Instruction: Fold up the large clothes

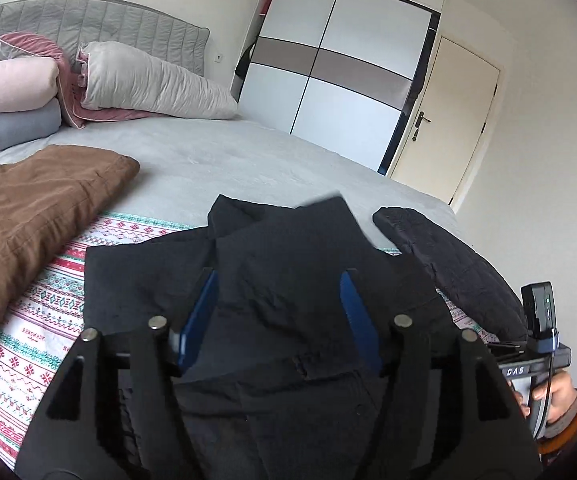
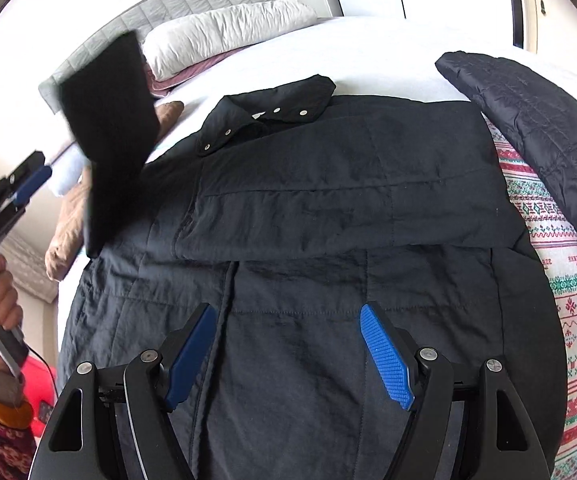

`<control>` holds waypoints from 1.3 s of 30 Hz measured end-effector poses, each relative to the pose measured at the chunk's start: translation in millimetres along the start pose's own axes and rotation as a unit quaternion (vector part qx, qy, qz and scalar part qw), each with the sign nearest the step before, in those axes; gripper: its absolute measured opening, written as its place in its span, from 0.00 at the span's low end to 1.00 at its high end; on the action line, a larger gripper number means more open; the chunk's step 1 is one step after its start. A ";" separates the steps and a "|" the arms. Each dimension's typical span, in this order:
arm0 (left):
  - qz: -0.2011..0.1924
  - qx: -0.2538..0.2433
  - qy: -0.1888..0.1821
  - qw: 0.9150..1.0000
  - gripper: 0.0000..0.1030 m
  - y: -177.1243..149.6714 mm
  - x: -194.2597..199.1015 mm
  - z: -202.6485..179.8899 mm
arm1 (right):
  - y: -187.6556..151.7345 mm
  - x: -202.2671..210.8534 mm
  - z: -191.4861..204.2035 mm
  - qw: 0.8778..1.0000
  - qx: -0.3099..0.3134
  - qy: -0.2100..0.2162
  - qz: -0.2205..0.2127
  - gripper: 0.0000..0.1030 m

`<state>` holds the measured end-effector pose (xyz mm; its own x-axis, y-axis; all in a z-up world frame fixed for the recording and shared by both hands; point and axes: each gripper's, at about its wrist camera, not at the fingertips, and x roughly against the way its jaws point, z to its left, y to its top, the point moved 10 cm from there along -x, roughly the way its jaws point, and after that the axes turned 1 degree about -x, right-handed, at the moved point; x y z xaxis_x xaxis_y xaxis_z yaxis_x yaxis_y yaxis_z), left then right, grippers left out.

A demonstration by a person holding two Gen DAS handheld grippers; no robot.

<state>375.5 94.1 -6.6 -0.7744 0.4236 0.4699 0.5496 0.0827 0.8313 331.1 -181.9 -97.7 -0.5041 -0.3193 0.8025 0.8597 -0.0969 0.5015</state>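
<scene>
Left wrist view looked forward along the left claw from low over the bed, close above the black jacket, facing the headboard, wardrobe and door. Right wrist view sat a bit higher behind the right claw, tilted down on the same jacket, facing the headboard. Both shared the jacket, the patterned blanket, the quilted dark garment, the white pillow. The right view caught the left claw at its left edge

Three garments, perhaps four pillows.
</scene>
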 end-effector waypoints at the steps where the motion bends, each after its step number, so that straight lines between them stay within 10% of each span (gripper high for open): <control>1: 0.006 0.009 0.011 1.000 0.63 -2.0 0.0 11.7 | 5.4 -1.4 -1.2 1.000 -0.010 0.009 0.000 0.74; 12: 0.072 0.088 0.113 0.987 0.48 -49.0 -23.7 114.8 | 63.5 -92.2 8.6 0.983 -0.136 0.121 0.026 0.72; 16: 0.085 0.070 0.123 0.986 0.43 -54.8 -41.6 112.3 | 67.6 -117.7 23.6 0.975 -0.164 0.143 0.040 0.19; 19: 0.086 0.053 0.120 0.988 0.43 -54.1 -50.3 101.8 | 69.0 -96.8 42.7 0.983 -0.117 0.140 0.006 0.14; 35: 0.172 0.014 0.126 0.977 0.44 -108.0 -85.5 92.5 | 35.1 -92.3 13.5 0.995 -0.074 0.070 0.013 0.28; 39: 0.167 0.025 0.124 0.978 0.72 -106.2 -56.9 80.7 | 34.0 -62.4 13.1 0.998 -0.041 0.038 0.004 0.49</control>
<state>386.4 133.9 -145.6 -0.5978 0.2030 0.7755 0.7948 0.0244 0.6063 390.7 -153.0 -126.4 -0.4915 -0.3902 0.7786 0.8695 -0.1688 0.4642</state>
